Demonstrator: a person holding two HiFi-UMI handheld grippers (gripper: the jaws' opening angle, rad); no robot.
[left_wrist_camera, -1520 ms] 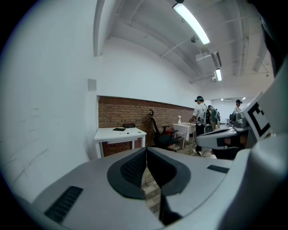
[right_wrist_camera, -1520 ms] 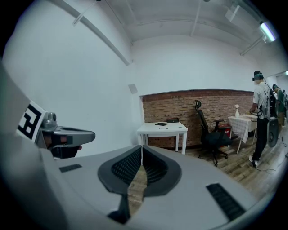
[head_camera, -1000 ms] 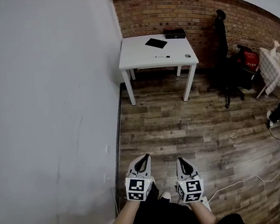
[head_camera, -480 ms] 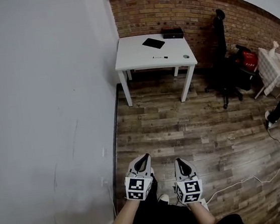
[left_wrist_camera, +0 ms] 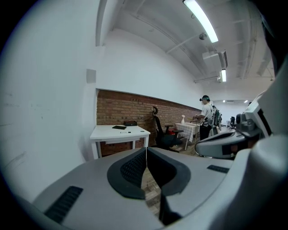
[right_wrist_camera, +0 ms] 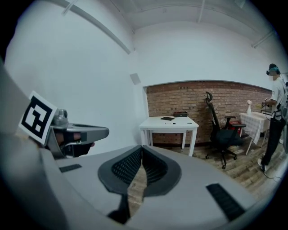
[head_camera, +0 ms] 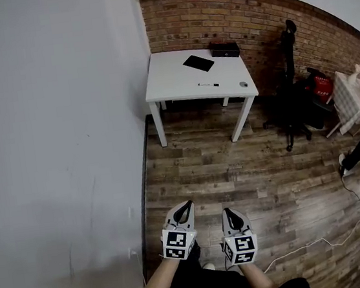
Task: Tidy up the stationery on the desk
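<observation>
Nothing tidied yet as far as I can tell, this looks like the walk-up stage. The left gripper (head_camera: pixel 187 206) and right gripper (head_camera: pixel 228 212) sit side by side at the bottom of the head view, both pinched fully closed with nothing in them. Each gripper view only shows a sliver of wooden floor (head_camera: pixel 222 167) under the pads.

The white surface (head_camera: pixel 169 79) is well off at 12 o'clock, pushed up against the brick wall (head_camera: pixel 256 20). On it:
- a flat black pad (head_camera: pixel 198 63) toward 12 o'clock of the top
- a black box (head_camera: pixel 224 48) at 1 o'clock, back corner
- a pen (head_camera: pixel 208 85) near 6 o'clock
- a small round thing (head_camera: pixel 243 84) at 4 o'clock

Next move, I'd guess: close the gap to the surface, then open one gripper for the pen, since it's the nearest loose bit.

View differences: only the head view lays the tabletop out from above. The gripper views see it almost edge-on, so the items there are mostly slivers. The left gripper view adds a strip light (left_wrist_camera: pixel 200 20) and a person (left_wrist_camera: pixel 206 114) standing at 3 o'clock. The office chair (head_camera: pixel 290 103) sits beside the surface at its 3 o'clock.
</observation>
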